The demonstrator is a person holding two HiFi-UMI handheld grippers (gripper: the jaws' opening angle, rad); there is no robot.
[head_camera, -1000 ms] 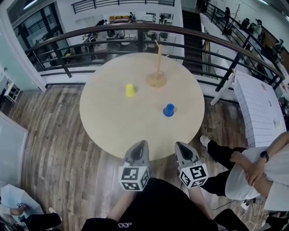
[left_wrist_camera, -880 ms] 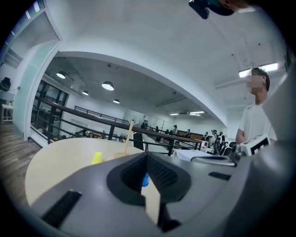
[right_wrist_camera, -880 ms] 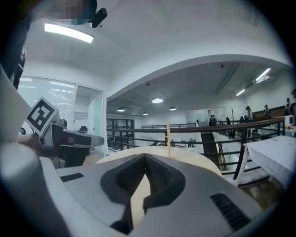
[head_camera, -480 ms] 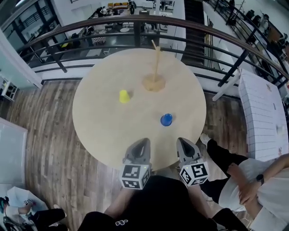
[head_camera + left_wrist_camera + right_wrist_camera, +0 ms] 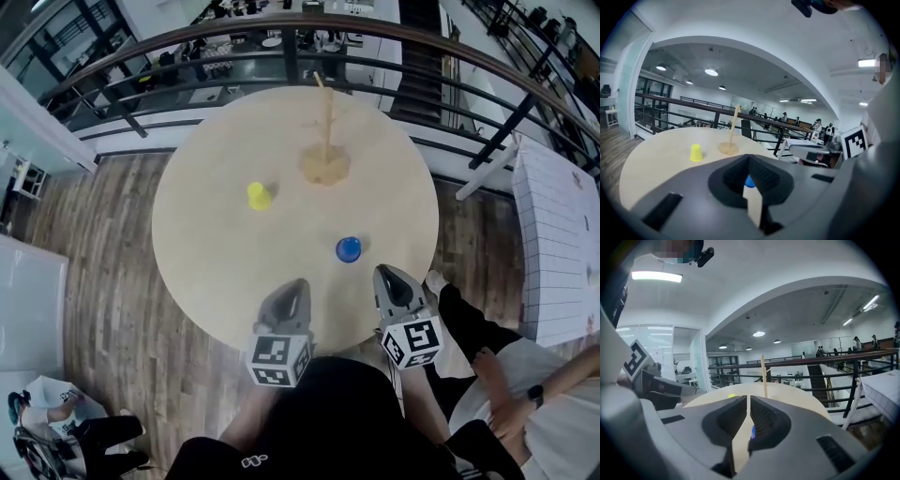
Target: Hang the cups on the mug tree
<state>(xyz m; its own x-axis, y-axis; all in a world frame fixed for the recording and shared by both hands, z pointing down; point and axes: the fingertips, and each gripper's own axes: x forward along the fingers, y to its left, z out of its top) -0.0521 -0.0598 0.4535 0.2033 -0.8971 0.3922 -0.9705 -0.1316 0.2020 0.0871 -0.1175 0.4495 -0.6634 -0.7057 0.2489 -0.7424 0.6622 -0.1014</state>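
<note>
Blue cup sits just far-left of our right gripper, farther from our left gripper; both jaws clenched on nothing.

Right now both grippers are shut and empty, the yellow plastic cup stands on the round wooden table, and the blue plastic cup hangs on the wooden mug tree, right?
No: the blue plastic cup also stands on the round wooden table, not on the wooden mug tree; the head view shows it. The rest holds.
</note>
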